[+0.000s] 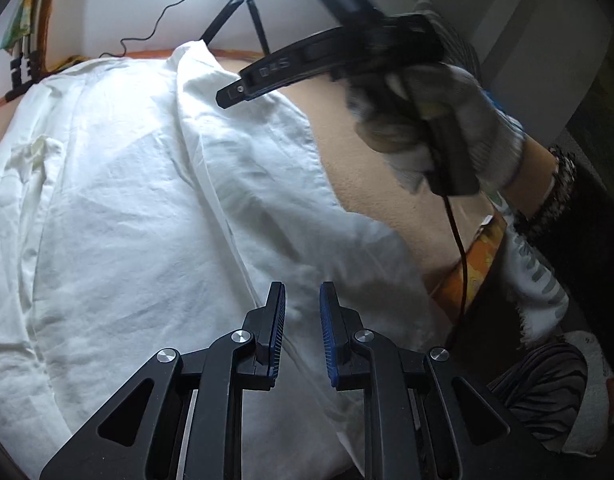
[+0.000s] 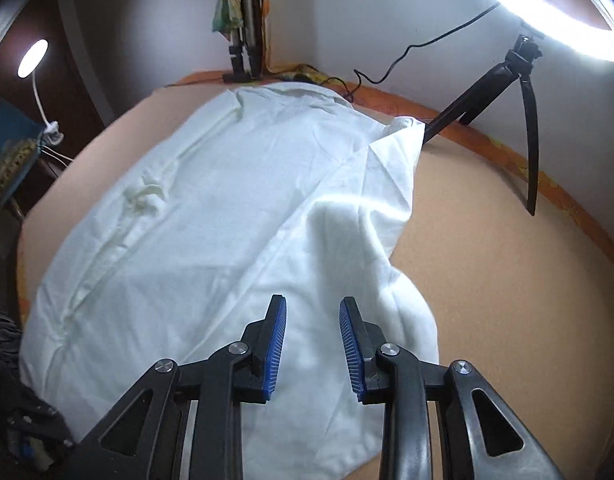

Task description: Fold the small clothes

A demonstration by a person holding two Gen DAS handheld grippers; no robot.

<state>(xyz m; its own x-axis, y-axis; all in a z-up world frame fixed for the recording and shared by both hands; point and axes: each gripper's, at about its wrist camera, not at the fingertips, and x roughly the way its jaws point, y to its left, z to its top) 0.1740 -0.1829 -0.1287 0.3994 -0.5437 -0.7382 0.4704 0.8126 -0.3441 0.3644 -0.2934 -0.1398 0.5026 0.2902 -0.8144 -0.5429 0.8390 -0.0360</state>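
White cotton, a shirt (image 2: 211, 216), lies spread over the tan table (image 2: 507, 280), one side flap folded over its middle, probably a first fold. The left hand-held gripper (image 1: 302, 328) hovers over the near hem, jaws slightly apart, empty. The right hand-held gripper (image 2: 312, 340) is open, holding nothing. The shirt's collar end is blurred; its near hem is cut off.

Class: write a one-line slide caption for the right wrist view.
Open right gripper above a white garment spread on a tan surface.
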